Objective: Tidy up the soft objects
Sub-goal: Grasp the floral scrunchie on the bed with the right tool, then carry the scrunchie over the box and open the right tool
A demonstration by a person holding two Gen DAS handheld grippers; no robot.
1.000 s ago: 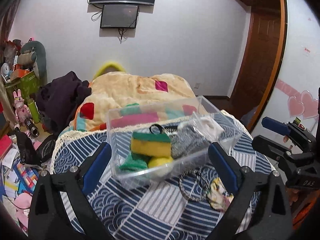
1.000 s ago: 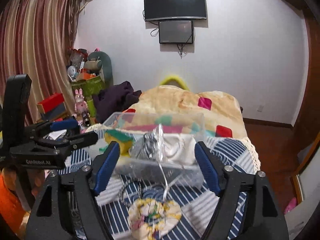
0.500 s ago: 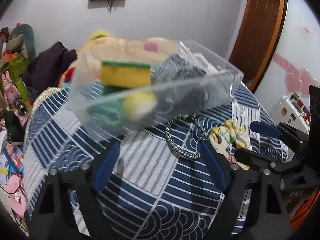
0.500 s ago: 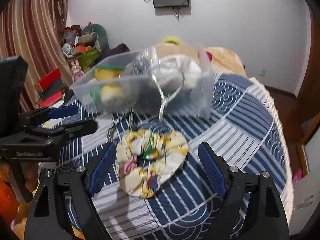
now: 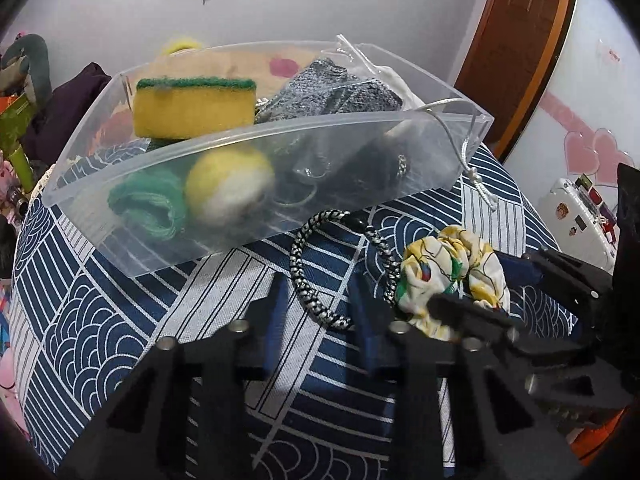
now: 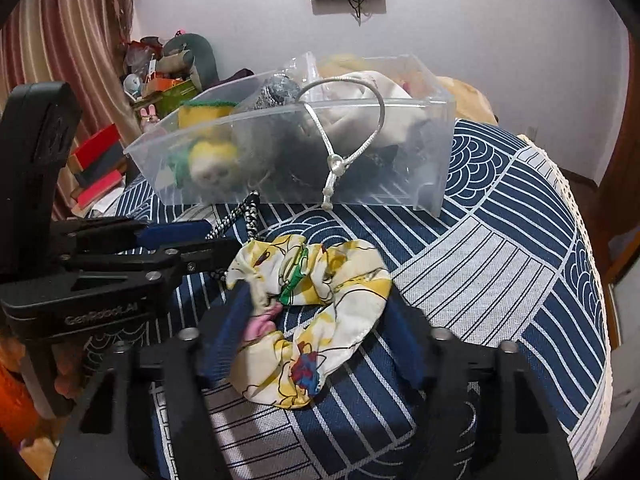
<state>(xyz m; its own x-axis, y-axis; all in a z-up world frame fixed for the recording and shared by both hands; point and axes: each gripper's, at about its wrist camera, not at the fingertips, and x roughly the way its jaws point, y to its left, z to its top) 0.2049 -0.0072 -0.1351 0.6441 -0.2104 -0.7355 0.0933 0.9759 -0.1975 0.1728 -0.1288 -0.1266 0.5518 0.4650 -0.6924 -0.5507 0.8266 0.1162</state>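
Note:
A black-and-white braided hair tie (image 5: 316, 280) lies on the blue patterned tablecloth (image 5: 120, 320). My left gripper (image 5: 316, 308) is lowered around its near side, jaws partly closed with the band between them. A yellow floral scrunchie (image 6: 312, 300) lies to its right, also showing in the left wrist view (image 5: 452, 276). My right gripper (image 6: 316, 328) is open and straddles the scrunchie. Behind stands a clear plastic bin (image 5: 460, 148) holding a yellow-green sponge (image 5: 194, 106), a yellow ball (image 5: 228, 190), green yarn (image 5: 148, 204) and grey cloth (image 5: 332, 88).
A white cord (image 6: 340, 140) hangs over the bin's front wall (image 6: 432, 168). A bed with a patterned blanket (image 6: 464, 96) is behind the table. Toys and boxes (image 6: 160, 76) crowd the left floor. The table edge (image 6: 592, 280) drops off at right.
Both grippers have dropped toward the tablecloth. The left jaws narrowed around the braided hair tie. The right gripper moved in over the scrunchie.

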